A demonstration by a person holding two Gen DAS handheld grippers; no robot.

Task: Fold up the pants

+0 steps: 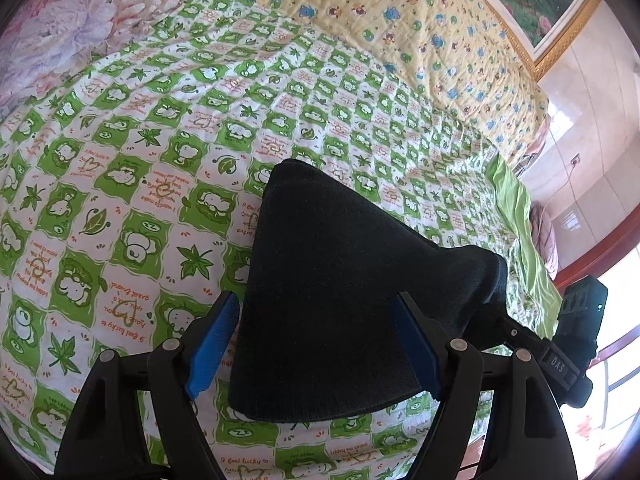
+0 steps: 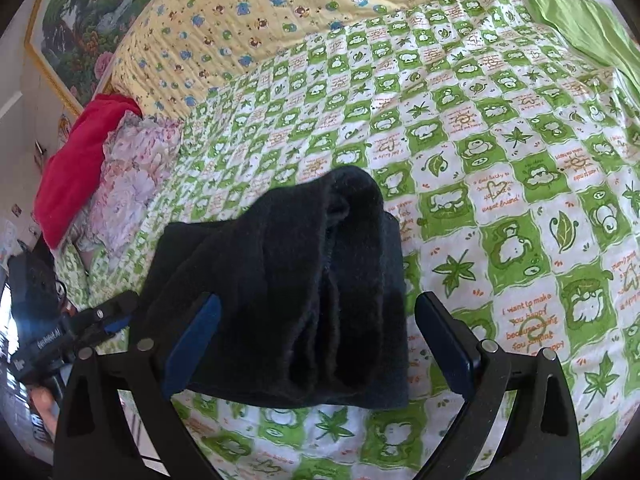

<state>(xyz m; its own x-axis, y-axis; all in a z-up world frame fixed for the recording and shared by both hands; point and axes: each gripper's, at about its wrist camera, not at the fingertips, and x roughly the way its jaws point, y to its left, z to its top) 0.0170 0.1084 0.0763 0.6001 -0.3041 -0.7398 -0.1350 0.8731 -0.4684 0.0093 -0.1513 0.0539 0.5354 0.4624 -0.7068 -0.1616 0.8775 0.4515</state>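
Pants (image 1: 340, 280) lie folded between both open claws.

A home bedroom: a green checked cartoon bedsheet (image 1: 160, 160) is covering the bed, a yellow quilt (image 1: 380, 20) is lying across the top, and a framed painting (image 2: 76, 28) is hanging upper left.

Matt, fuzzy black cloth pants (image 2: 304, 280)

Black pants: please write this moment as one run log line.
pants: folded, on green checked sheet | left gripper: open, astride pants | right gripper: open, astride pants | grip: none
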